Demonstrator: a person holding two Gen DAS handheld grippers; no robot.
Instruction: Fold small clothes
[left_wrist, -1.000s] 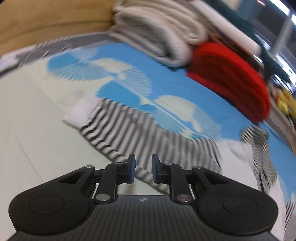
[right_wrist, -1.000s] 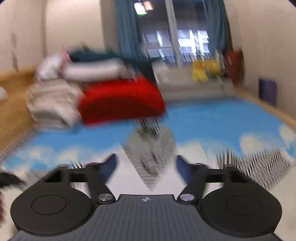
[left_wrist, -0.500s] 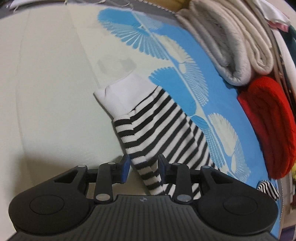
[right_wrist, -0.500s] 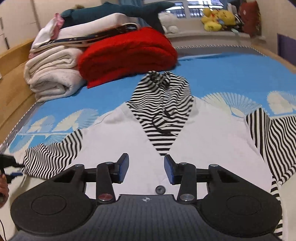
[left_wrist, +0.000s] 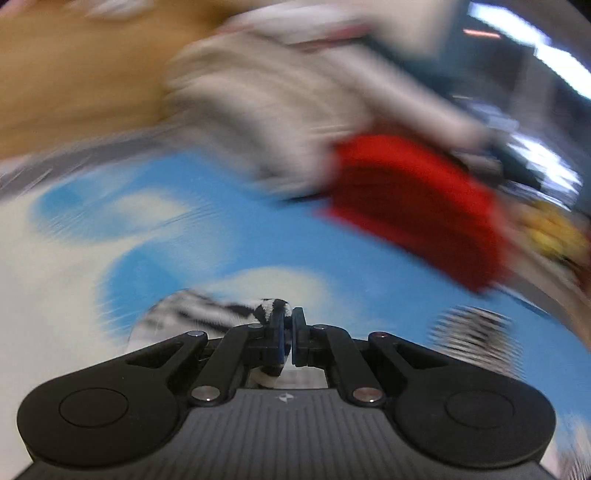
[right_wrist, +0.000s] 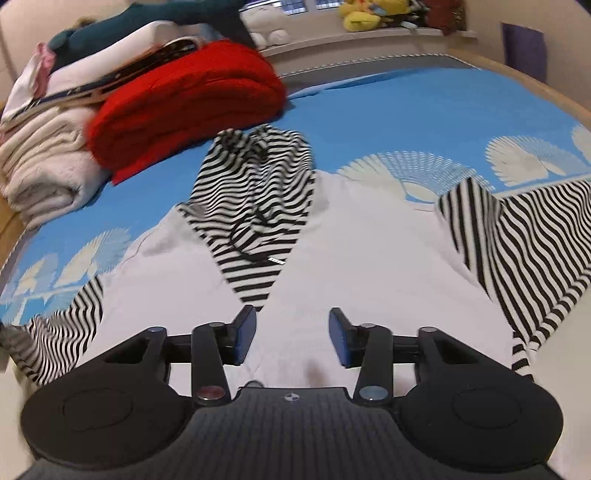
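A small white hooded top (right_wrist: 369, 236) with a black-and-white striped hood (right_wrist: 258, 192) and striped sleeves lies spread flat on the blue bed cover. My right gripper (right_wrist: 291, 338) is open and empty, hovering just above the white body near the hem. My left gripper (left_wrist: 287, 339) is shut on the left striped sleeve (left_wrist: 258, 314); that view is heavily blurred. The same sleeve (right_wrist: 62, 332) shows bunched and raised at the left edge of the right wrist view. The right striped sleeve (right_wrist: 524, 251) lies out flat.
A folded red knit (right_wrist: 184, 103) and a stack of folded cream and white linens (right_wrist: 48, 147) sit at the back left of the bed. The blue-and-white patterned cover (right_wrist: 424, 110) runs to the right. Yellow plush toys (right_wrist: 365, 14) sit on the far ledge.
My left gripper closed on the striped sleeve and is swinging fast with it. My right gripper moved slightly closer over the white body and opened wider.
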